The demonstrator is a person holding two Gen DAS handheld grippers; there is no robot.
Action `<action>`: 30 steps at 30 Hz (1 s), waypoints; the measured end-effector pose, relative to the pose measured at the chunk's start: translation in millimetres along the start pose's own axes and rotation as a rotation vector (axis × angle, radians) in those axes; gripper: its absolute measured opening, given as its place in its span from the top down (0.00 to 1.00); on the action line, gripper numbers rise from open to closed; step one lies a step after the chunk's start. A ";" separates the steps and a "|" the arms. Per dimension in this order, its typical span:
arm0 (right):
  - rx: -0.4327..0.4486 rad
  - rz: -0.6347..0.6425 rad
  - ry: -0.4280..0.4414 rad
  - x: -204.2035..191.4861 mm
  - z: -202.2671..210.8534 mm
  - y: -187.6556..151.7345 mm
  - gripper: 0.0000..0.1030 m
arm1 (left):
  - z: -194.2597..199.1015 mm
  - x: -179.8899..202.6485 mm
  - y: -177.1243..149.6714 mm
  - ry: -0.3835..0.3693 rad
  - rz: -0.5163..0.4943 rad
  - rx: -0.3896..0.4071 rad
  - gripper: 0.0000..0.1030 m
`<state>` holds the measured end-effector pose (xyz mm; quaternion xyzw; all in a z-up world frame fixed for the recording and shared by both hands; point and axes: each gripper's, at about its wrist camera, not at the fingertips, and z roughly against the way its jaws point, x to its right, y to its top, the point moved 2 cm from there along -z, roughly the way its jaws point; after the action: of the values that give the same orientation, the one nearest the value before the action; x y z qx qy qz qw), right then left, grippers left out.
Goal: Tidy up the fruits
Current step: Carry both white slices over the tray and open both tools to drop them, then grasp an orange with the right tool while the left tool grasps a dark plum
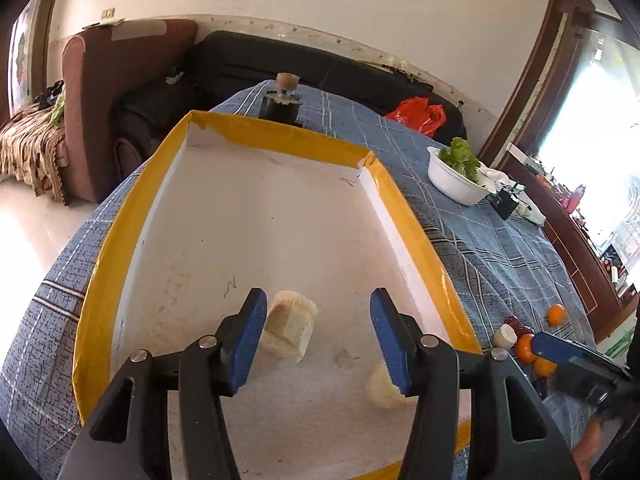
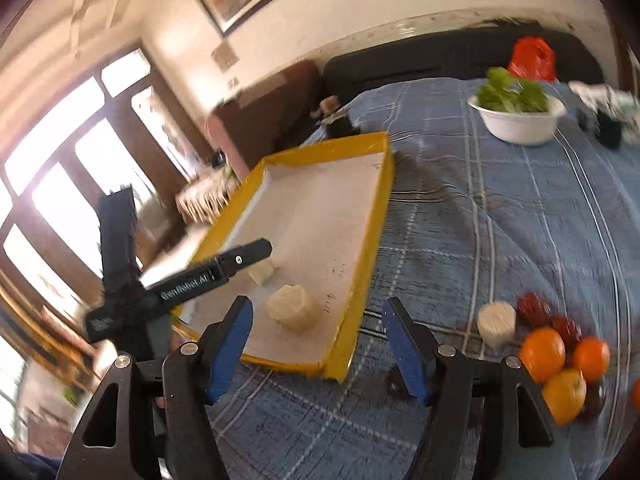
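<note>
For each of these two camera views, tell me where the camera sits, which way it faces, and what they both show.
Left wrist: rides the left gripper, looking down into the yellow-rimmed tray; its own blue fingers show, open above a pale fruit piece.
Right wrist: rides the right gripper, facing the blue tablecloth beside the tray; own fingers open, left gripper crossing in.
Shared: tray, pale pieces, oranges, white bowl.

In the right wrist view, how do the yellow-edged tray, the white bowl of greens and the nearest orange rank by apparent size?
1. Yellow-edged tray, clearly largest.
2. White bowl of greens.
3. Nearest orange, smallest, though it lies closer to the camera than the bowl, so the gap looks smaller than it likely is.
</note>
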<state>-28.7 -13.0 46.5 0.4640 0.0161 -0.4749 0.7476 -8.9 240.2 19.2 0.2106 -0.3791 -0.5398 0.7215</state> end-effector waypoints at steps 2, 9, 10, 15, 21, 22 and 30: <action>0.051 -0.068 0.022 13.5 16.8 1.2 0.30 | 1.2 3.3 0.4 0.000 -0.015 0.010 0.49; 0.068 -0.062 -0.018 44.7 61.7 9.6 0.45 | 4.7 20.1 -5.5 -0.027 -0.060 -0.003 0.49; 0.074 -0.051 -0.045 49.4 66.2 10.7 0.45 | 6.4 25.3 -8.3 -0.039 -0.071 -0.008 0.49; 0.117 -0.064 -0.126 82.2 81.5 4.6 0.54 | 12.4 69.2 -26.8 -0.136 -0.183 -0.065 0.49; 0.159 -0.125 -0.115 107.2 90.5 -1.1 0.58 | 16.9 137.0 -55.0 -0.227 -0.405 -0.126 0.55; 0.159 -0.134 -0.105 109.0 90.9 -0.9 0.58 | 15.9 146.0 -59.7 -0.235 -0.437 -0.137 0.58; 0.192 -0.126 -0.076 105.4 100.0 -5.1 0.58 | -9.3 173.5 -79.0 -0.180 -0.541 -0.218 0.66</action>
<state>-16.2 -157.9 51.0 0.5133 -0.0287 -0.5377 0.6683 -28.2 50.5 12.5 0.1766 -0.3115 -0.7663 0.5335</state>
